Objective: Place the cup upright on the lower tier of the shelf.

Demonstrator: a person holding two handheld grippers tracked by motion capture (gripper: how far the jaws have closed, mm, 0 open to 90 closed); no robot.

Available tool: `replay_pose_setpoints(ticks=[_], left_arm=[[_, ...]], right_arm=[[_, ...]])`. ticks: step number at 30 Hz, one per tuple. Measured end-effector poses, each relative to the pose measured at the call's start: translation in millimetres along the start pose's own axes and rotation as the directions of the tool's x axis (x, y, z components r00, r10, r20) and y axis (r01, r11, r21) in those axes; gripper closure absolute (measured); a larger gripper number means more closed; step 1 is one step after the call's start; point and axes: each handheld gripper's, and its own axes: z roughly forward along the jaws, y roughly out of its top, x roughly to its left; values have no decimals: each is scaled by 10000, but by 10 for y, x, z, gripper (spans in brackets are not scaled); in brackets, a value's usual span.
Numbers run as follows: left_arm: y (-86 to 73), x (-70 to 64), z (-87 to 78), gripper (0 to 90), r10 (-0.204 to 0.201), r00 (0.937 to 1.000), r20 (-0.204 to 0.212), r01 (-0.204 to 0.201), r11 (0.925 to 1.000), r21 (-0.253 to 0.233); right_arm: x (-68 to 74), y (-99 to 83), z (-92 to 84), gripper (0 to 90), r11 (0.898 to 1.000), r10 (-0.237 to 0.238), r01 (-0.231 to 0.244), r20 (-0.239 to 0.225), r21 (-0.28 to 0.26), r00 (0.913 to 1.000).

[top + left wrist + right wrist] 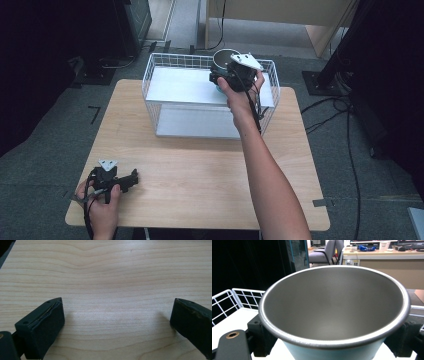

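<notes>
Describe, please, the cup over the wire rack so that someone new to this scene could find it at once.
Start at the wooden table and find the white wire rack at its far edge. Above the rack's upper shelf, the right gripper holds a cup between its fingers. It stands out by its pale blue outside, its bare grey metal inside and its rolled rim.

Office or lab room. Wooden table (200, 170) stands on grey carpet (45, 165); cables (345, 130) trail over floor right of table. Black stand foot (320, 80) just beyond table's right far corner. Behind table: grey office chairs (324, 252), long desk (384, 262) with clutter on top, dark cabinet (132, 20).
</notes>
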Motion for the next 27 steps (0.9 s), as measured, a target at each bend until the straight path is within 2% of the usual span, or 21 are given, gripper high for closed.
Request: replay_pose_setpoints(ticks=[7,12,18,22,27], left_arm=[[0,0,0,0,-2,10000,0,2,10000,-2],[0,0,0,0,-3,10000,0,3,10000,-2],[0,1,0,0,17,10000,-7,-17,10000,-7],[-1,-1,1,0,-8,10000,5,8,10000,-8],[-1,-1,1,0,-19,10000,9,19,10000,-4]], right_arm=[[-43,1,15,129,9997,198,-198,25,116,9998],[-70,-13,25,87,9991,-5,8,-77,415,10000],[-76,-50,-1,50,9993,40,-33,-195,366,9998],[-60,-135,-38,33,9980,-411,423,-267,461,9988],[-82,-190,-90,31,9979,-388,400,-238,517,9990]])
